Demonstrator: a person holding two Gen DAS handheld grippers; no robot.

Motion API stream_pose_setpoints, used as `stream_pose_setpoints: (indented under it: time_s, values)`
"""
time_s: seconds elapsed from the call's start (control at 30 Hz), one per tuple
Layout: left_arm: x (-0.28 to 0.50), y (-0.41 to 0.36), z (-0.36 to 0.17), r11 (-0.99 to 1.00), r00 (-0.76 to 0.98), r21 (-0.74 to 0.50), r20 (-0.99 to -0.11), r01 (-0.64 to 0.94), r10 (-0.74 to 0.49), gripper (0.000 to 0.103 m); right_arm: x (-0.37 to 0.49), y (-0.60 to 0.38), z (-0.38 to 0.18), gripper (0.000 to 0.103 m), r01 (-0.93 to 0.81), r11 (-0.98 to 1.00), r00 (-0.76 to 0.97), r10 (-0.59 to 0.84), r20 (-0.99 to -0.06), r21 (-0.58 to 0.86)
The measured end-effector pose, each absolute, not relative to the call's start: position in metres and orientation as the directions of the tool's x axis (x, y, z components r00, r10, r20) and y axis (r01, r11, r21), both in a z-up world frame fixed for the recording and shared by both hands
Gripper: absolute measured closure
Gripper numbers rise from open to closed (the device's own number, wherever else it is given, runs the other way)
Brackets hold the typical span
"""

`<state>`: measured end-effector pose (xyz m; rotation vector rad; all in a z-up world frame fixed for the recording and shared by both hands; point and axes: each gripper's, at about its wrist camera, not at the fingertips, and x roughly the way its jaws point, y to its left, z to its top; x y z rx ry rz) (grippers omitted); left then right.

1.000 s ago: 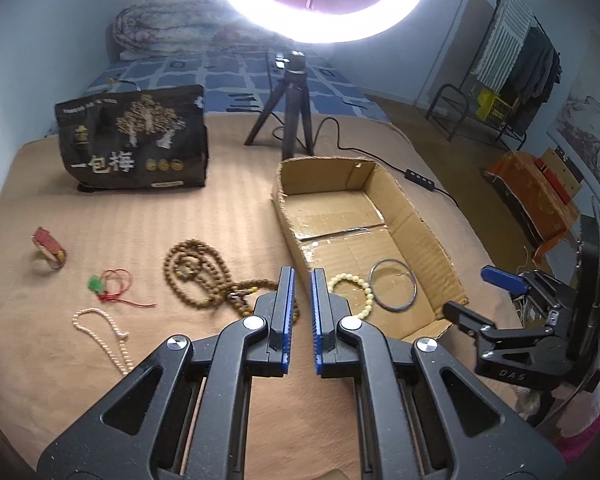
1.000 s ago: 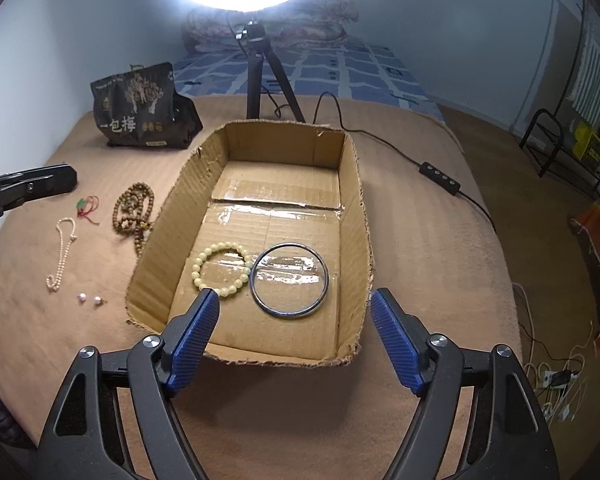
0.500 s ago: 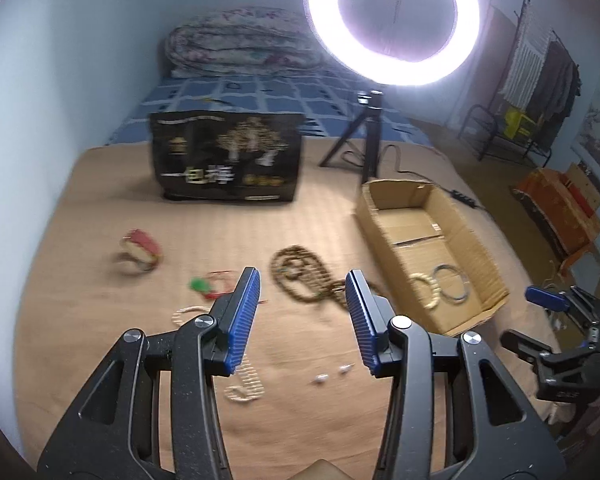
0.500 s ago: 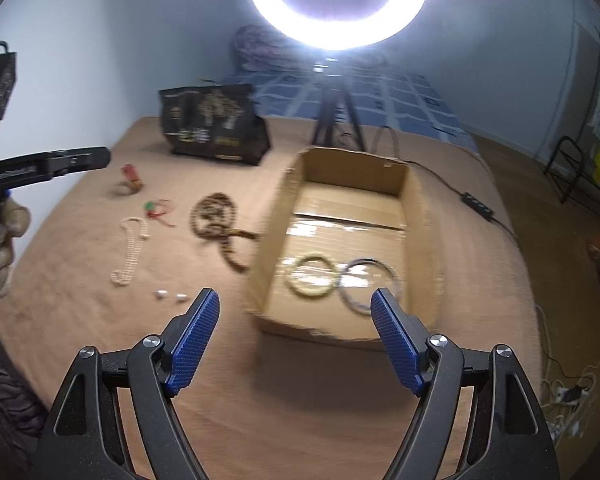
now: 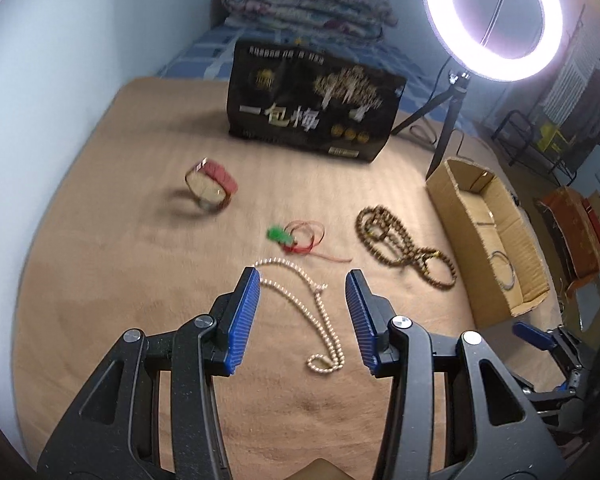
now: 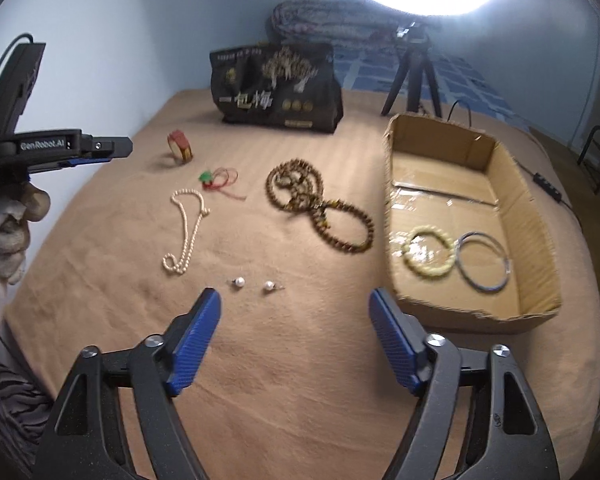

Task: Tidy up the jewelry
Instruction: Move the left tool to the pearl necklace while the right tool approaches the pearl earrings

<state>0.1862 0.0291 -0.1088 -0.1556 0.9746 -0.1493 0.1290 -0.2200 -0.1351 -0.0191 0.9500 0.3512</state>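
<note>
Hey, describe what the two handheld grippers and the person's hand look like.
Both grippers, left and right, have black frames, silver screws and ribbed blue pads on the jaws. The left one's side reads "GenRobot.AI", with a black cable behind. The hand holding it wears a light fabric glove.

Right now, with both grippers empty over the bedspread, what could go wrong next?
1. The pearl necklace lies loose and looped under the open left gripper; pinching one strand may drag or tangle it.
2. The two pearl earrings are tiny on soft fabric; the right gripper, jaws closing with nothing between them, could nudge them away.
3. The brown bead string could snag on the cardboard box wall.
</note>
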Motion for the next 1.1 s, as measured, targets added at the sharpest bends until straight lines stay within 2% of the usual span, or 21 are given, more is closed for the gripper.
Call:
stream_pose_setpoints:
  time_s: [0.23,0.37,0.6,0.8,1.1]
  values:
    - [0.194,0.031,-0.136,0.975,0.498,-0.216,-0.840,0.052,-0.213,0.058,0.142,-0.211,-0.159,0.046,-0.276,0.948,0.502,0.284,-0.817,0.160]
    - [0.190,0.016,-0.157,0.975,0.443,-0.209,-0.868,0.081,-0.223,0.058,0.149,-0.208,-0.171,0.059,-0.269,0.949,0.489,0.279,-0.826,0.162]
    - [0.190,-0.008,-0.181,0.977,0.398,-0.179,-0.893,0.112,-0.210,0.058,0.155,-0.195,-0.187,0.068,-0.292,0.943,0.460,0.285,-0.841,0.160]
    - [0.198,-0.009,-0.189,0.979,0.391,-0.182,-0.898,0.093,-0.204,0.058,0.162,-0.189,-0.198,0.072,-0.283,0.947,0.449,0.273,-0.851,0.154]
    - [0.212,-0.009,-0.208,0.982,0.354,-0.180,-0.916,0.061,-0.190,0.058,0.170,-0.186,-0.202,0.072,-0.281,0.949,0.454,0.263,-0.851,0.144]
